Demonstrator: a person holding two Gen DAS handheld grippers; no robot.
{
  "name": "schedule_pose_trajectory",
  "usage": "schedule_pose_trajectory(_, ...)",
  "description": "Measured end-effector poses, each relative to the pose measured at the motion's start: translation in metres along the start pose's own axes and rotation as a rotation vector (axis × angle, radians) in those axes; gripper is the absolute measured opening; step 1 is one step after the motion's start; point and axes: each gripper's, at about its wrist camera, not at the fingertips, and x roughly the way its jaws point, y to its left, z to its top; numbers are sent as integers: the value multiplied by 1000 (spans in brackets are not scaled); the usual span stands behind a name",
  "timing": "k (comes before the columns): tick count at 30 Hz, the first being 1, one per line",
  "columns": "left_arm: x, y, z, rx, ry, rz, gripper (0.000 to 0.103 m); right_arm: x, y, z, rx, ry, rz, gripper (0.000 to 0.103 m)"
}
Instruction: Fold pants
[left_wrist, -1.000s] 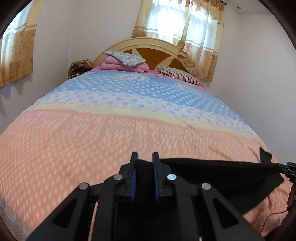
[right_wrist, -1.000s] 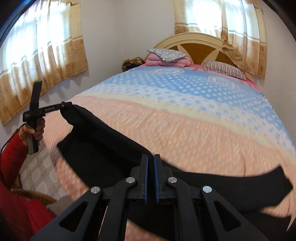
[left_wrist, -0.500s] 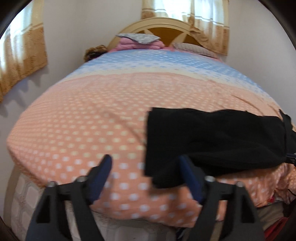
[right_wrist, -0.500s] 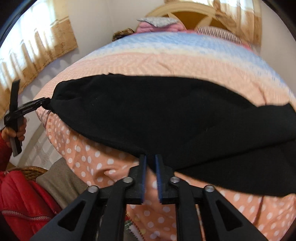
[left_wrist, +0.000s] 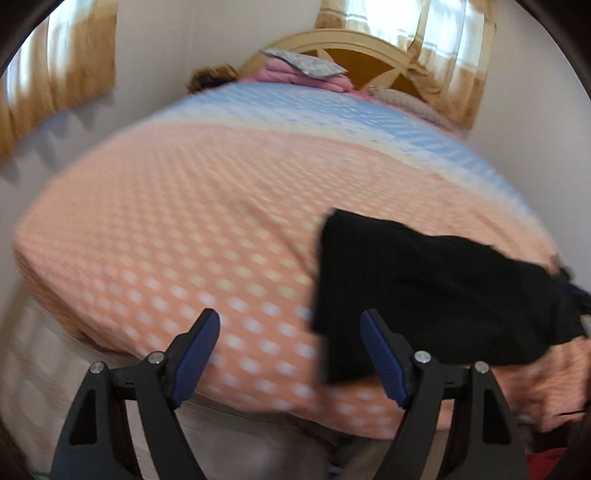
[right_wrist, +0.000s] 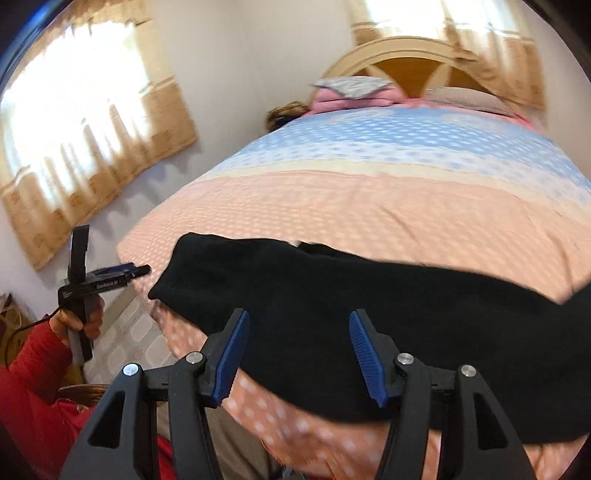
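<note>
I see a bed covered by a dotted spread, peach over the near part and blue toward the cream headboard. Against that headboard lie folded pink bedding with a grey patterned pillow on top, and a striped pillow beside them. Tan curtains hang on the wall left of the bed, another pair behind the headboard.

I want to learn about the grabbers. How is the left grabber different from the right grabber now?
The left gripper hangs over dotted bedspread, with the black pants only by its right finger; the right gripper has pants between its fingers. Both are open, holding nothing.
</note>
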Motion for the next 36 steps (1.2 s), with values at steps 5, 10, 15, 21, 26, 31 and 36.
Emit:
schedule_pose_trajectory(5, 9, -17, -6, -23, -1, -112, 80, 35, 0, 28, -51, 22, 32, 58)
schedule_pose_trajectory(10, 41, -27, -7, -40, 78, -121, 77, 86, -13, 57, -36, 54, 51, 58)
schedule_pose_trajectory(15, 31, -41, -15, 78, 76, -105, 54, 135, -27, 59, 72, 182, 134, 58)
schedule_pose_trajectory(21, 25, -37, -17, 82, 69, -145, 44, 151, -10, 52, 52, 266, 231, 60)
schedule_pose_trajectory(26, 26, -39, -11, 90, 56, -142, 35, 174, -10, 62, 97, 264, 265, 59)
schedule_pose_trajectory(31, 14, -41, 9, 98, -20, -134, 30, 167, -23, 71, 141, 190, 255, 21)
schedule_pose_trajectory(36, 14, -47, 34, 128, -94, -114, 30, 153, -53, 88, 238, 87, 287, 9)
